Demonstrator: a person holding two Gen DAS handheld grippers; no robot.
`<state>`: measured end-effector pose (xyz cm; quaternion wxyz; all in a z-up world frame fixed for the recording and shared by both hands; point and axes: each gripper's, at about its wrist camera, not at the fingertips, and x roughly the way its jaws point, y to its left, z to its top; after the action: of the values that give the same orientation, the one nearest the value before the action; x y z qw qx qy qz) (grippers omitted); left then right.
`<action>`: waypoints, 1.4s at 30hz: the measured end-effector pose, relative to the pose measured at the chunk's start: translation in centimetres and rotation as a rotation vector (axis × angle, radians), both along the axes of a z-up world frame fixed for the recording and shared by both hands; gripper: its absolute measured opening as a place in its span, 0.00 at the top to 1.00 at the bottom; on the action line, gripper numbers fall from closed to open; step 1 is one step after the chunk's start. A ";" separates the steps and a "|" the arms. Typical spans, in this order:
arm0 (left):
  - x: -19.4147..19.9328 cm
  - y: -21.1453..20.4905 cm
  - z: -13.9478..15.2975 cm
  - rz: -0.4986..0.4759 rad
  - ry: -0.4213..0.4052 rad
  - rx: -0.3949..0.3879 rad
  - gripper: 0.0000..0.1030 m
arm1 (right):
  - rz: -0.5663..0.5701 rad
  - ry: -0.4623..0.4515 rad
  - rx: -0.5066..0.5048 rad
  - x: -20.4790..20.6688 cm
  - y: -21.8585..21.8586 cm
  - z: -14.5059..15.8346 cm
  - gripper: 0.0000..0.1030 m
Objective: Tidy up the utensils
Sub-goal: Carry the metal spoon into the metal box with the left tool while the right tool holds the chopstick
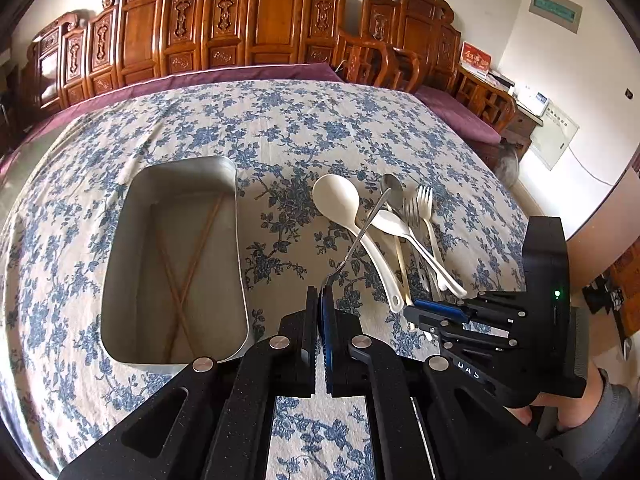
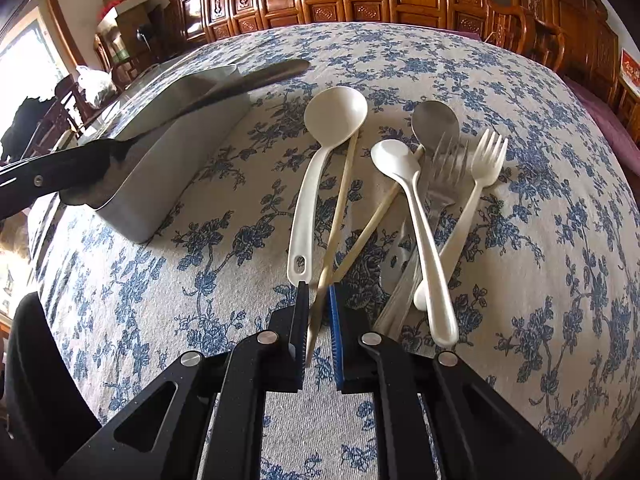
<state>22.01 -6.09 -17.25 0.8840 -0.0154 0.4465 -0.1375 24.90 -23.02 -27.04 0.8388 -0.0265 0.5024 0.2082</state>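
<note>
Blue-flowered tablecloth (image 1: 280, 128) before carved wooden screens (image 1: 240, 24) and white wall (image 1: 500, 20)

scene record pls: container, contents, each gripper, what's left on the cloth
container: metal tray, on floral tablecloth
contents: two brown chopsticks, crossed
left gripper: shut on metal spoon handle
right gripper: closing around a pale chopstick, grip unclear
left on cloth: white ladle, white spoon, metal fork, white fork, second pale chopstick
</note>
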 end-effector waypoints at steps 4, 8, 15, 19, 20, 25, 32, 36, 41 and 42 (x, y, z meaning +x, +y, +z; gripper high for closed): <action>-0.5 0.4 0.5 0.004 -0.010 0.000 0.99 | -0.024 -0.012 0.000 -0.5 -0.6 0.6 0.94; -0.9 0.9 1.1 0.012 -0.019 0.000 0.99 | -0.040 -0.045 0.017 -0.9 -1.1 1.7 0.94; -0.8 2.7 1.6 0.048 -0.033 0.010 0.99 | -0.097 -0.098 0.028 -0.9 -2.3 3.2 0.94; -0.3 4.5 1.7 0.094 -0.044 0.020 0.99 | -0.111 -0.114 0.045 -0.7 -2.6 3.5 0.94; -0.1 5.0 1.8 0.106 -0.046 0.023 0.99 | -0.110 -0.115 0.047 -0.5 -2.6 3.5 0.94; 0.9 7.7 1.3 0.175 -0.044 0.051 0.99 | -0.081 -0.133 0.052 -0.5 -1.6 3.8 0.94; 2.1 9.7 0.2 0.232 -0.029 0.105 0.99 | -0.047 -0.144 0.050 -0.8 -0.1 4.0 0.94; 3.0 10.5 -1.0 0.253 -0.006 0.133 0.99 | -0.034 -0.152 0.073 -1.1 0.4 4.6 0.94; 3.9 10.7 -2.0 0.260 0.015 0.158 0.99 | -0.007 -0.169 0.107 -1.3 1.6 5.8 0.94; 4.0 10.7 -2.1 0.260 0.019 0.161 0.99 | 0.000 -0.173 0.112 -1.4 1.9 6.1 0.94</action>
<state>26.05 4.64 -19.35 0.8886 -0.0036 0.4585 0.0147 23.50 -21.12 -20.95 0.8791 0.0026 0.4156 0.2332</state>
